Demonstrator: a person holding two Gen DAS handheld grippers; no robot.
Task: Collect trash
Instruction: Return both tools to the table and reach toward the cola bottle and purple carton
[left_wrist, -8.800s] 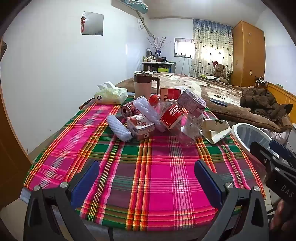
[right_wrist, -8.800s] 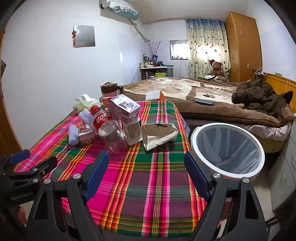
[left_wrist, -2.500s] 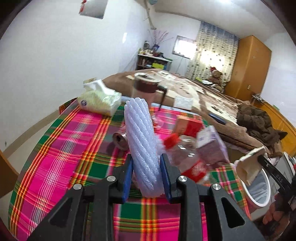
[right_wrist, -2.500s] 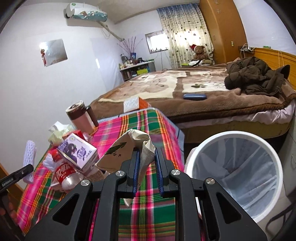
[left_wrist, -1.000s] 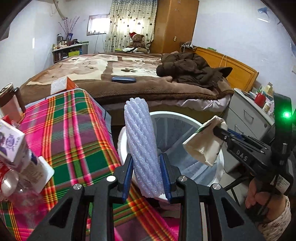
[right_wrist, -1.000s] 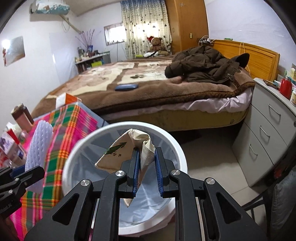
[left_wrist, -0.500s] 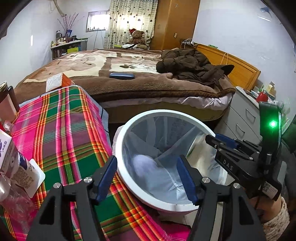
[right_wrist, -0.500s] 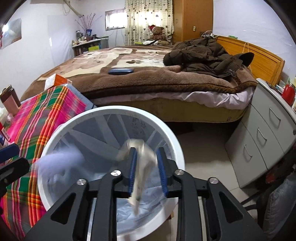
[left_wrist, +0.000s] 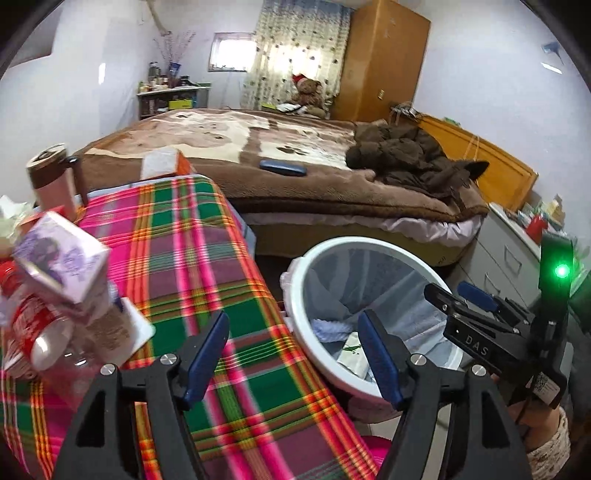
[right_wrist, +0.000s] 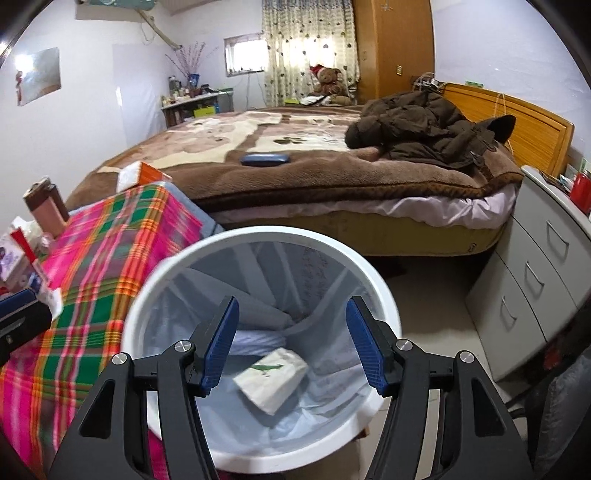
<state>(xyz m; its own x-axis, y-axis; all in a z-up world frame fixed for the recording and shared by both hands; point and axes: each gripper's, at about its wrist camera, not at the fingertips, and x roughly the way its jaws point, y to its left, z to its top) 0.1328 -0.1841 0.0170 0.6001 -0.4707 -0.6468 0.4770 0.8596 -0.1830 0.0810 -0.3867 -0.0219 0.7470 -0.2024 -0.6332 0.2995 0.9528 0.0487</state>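
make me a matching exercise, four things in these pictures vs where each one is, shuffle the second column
Things:
1. paper bag
2. blue case
3. purple carton
4. red jar

Places:
A. on the brown blanket of the bed
B. on the grey drawer unit
C. at the bottom of the white bin
D. among the clutter on the plaid tablecloth

Pairs: 1-C, 2-A, 3-D, 4-B
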